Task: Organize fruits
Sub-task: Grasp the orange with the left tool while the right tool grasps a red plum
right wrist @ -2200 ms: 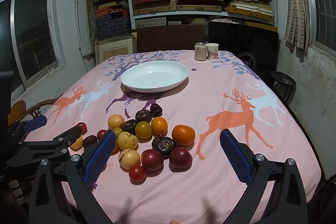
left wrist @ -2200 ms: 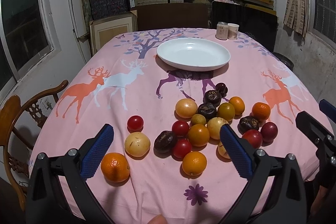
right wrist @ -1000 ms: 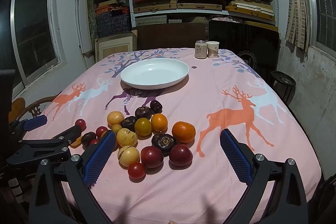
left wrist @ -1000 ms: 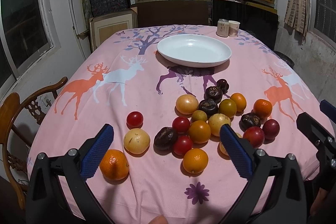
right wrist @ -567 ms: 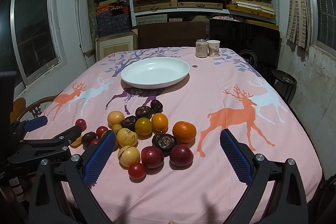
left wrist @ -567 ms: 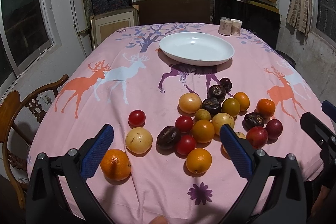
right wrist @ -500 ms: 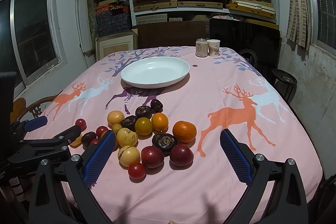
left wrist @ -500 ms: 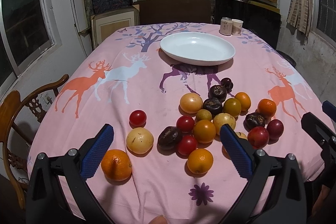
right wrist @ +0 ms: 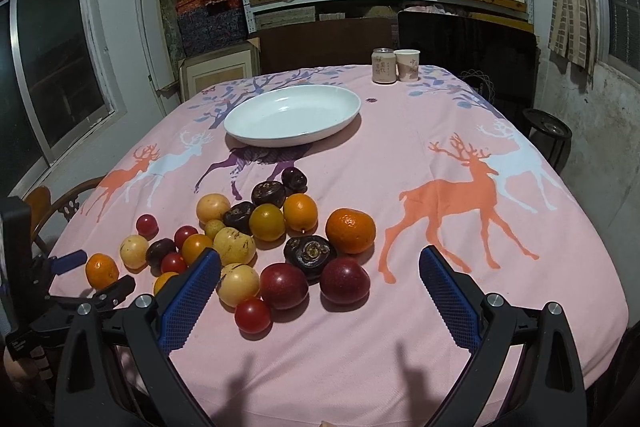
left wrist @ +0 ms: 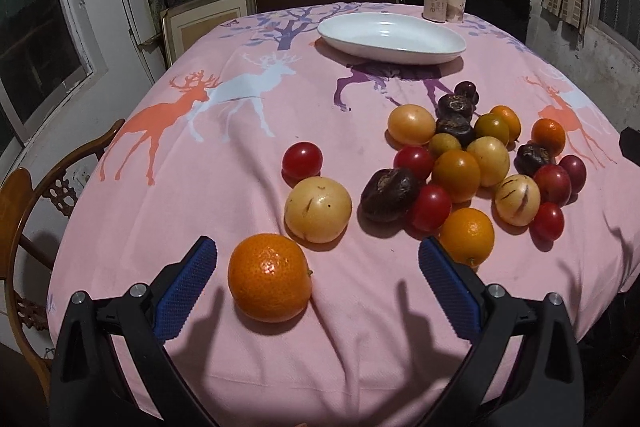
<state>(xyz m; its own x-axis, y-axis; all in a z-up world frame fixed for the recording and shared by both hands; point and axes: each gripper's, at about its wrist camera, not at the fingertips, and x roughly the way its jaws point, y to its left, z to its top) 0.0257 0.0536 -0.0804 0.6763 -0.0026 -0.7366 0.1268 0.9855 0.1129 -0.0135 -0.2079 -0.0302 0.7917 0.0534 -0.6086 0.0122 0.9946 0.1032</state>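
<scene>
The fruits (left wrist: pixel 472 163) lie in a bunch on the pink tablecloth (left wrist: pixel 240 147), in the middle right of the left wrist view. One orange (left wrist: pixel 269 282) sits alone low in the frame, between the wide-open jaws of the left gripper (left wrist: pixel 318 267), which holds nothing. The right gripper (right wrist: pixel 320 275) is wide open and empty too. The white plate (right wrist: pixel 294 117) sits far back, with no fruit in it.
</scene>
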